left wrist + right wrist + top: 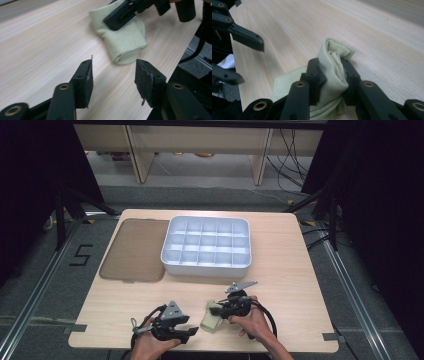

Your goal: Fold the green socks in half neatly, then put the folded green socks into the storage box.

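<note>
Pale-green folded cloth [332, 75] sits near the table's [290, 270] front edge, pinched in the right gripper [331, 82], prob. to lift or refold it. Left gripper [113, 80] hovers just beside w/ jaws apart & empty, looks ready to take the free end; divided tray [206, 245] waits further back.

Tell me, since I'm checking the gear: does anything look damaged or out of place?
The left gripper's pads look frayed at the edges, with loose threads. The divided tray's brown lid is off, lying flat beside it.
</note>
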Demonstrator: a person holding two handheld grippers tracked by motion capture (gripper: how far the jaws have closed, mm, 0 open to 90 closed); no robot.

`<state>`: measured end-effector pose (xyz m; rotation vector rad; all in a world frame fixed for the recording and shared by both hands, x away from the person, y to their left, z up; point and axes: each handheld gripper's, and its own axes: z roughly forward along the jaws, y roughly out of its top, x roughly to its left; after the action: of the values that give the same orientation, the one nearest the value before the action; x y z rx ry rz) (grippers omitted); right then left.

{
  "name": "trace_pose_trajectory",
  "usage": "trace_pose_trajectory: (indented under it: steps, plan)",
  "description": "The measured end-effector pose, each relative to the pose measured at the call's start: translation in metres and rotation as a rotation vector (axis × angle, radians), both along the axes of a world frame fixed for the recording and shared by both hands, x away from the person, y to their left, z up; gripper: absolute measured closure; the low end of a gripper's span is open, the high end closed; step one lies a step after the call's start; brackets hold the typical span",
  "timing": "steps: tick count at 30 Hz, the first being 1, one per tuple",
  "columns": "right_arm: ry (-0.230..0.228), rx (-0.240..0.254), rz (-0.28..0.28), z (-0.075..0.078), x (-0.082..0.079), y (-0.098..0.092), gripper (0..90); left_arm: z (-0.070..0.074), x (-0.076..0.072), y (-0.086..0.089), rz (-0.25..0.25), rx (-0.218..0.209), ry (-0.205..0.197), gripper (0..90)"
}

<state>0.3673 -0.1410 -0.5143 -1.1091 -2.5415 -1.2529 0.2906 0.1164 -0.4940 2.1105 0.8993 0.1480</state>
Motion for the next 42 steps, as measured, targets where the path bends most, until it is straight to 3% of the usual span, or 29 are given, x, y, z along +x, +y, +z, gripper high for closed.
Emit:
trace_pose_trajectory:
  steps: [5, 12, 16, 17, 21, 28, 30, 34, 42]
  plan:
    - [-0.001, 0.015, -0.006, 0.0, -0.001, -0.001, 73.2, 0.0, -0.009, 0.02, 0.037, -0.003, -0.01, 43.9]
    - [-0.024, 0.017, 0.005, 0.003, -0.003, -0.001, 73.6, -0.001, -0.017, 0.033, 0.075, -0.004, -0.019, 40.7]
    - [-0.051, 0.004, -0.005, 0.009, -0.007, 0.0, 73.6, -0.003, -0.016, 0.036, 0.086, 0.003, -0.006, 38.4]
    - [-0.063, 0.004, 0.005, 0.011, -0.006, -0.002, 73.6, -0.004, -0.016, 0.035, 0.105, 0.0, 0.003, 37.9]
    - [-0.113, 0.009, 0.01, 0.015, -0.005, -0.005, 73.6, -0.005, -0.014, 0.038, 0.105, 0.025, -0.005, 35.7]
    - [-0.202, -0.004, 0.027, 0.023, -0.003, -0.011, 73.6, -0.007, -0.012, 0.042, 0.139, 0.021, 0.01, 32.1]
    - [-0.197, 0.008, 0.022, 0.025, -0.003, -0.013, 73.6, -0.008, -0.011, 0.042, 0.139, 0.044, 0.004, 31.8]
    - [-0.211, -0.001, -0.009, 0.03, -0.002, -0.017, 73.6, -0.009, -0.011, 0.043, 0.135, 0.045, 0.005, 30.9]
    - [-0.253, -0.001, -0.011, 0.041, 0.004, -0.023, 73.6, -0.01, -0.012, 0.041, 0.139, 0.067, -0.007, 27.0]
